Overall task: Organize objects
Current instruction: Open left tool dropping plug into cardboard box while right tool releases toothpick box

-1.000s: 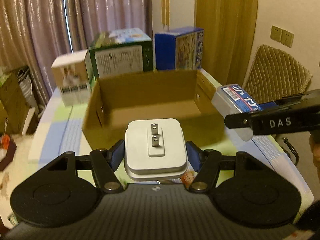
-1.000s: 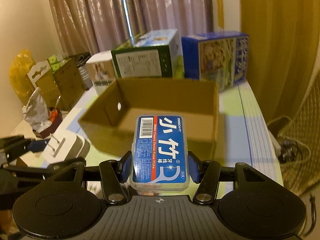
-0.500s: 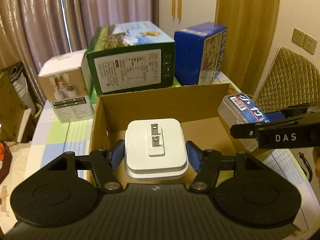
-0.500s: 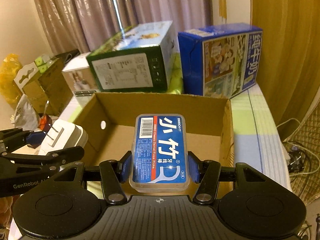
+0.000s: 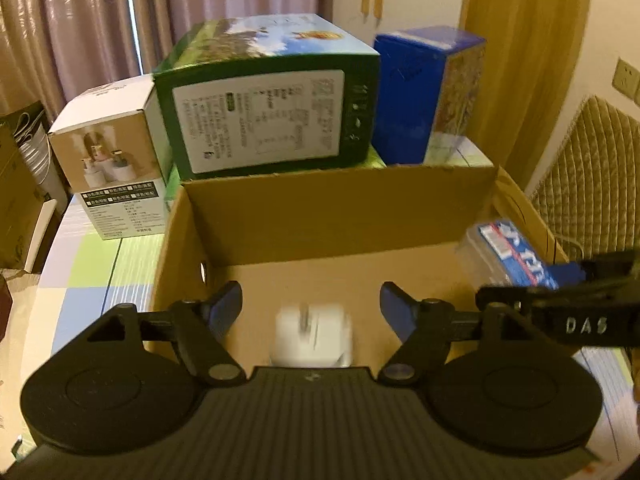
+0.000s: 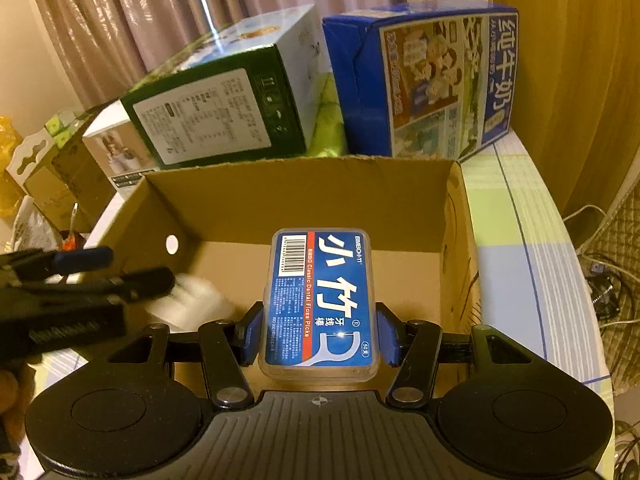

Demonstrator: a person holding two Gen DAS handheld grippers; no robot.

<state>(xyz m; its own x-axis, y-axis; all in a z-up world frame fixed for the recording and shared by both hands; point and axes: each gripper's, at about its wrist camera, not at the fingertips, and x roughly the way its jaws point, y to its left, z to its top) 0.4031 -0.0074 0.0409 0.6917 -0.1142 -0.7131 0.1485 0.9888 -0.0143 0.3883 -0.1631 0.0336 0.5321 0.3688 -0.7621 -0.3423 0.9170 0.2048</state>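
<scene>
An open brown cardboard box (image 5: 336,216) (image 6: 304,196) stands right in front of both grippers. My left gripper (image 5: 311,306) is open above the box's near left part. A white plug adapter (image 5: 312,338) (image 6: 188,300), blurred, is below its fingers inside the box. My right gripper (image 6: 320,330) is shut on a clear floss pick case with a blue label (image 6: 320,300) (image 5: 506,254), held over the box's near right part. In the right wrist view the left gripper's fingers (image 6: 84,260) show at the left edge.
Behind the box stand a white carton (image 5: 112,168), a green carton (image 5: 268,108) (image 6: 224,108) and a blue milk carton (image 5: 424,92) (image 6: 428,76). The checked tablecloth (image 6: 528,256) runs along the right. A quilted chair back (image 5: 592,176) is at right, curtains behind.
Both grippers moved forward over the box. The left gripper opened and let go of the white adapter, which has dropped into the box. The right gripper still holds the floss case.
</scene>
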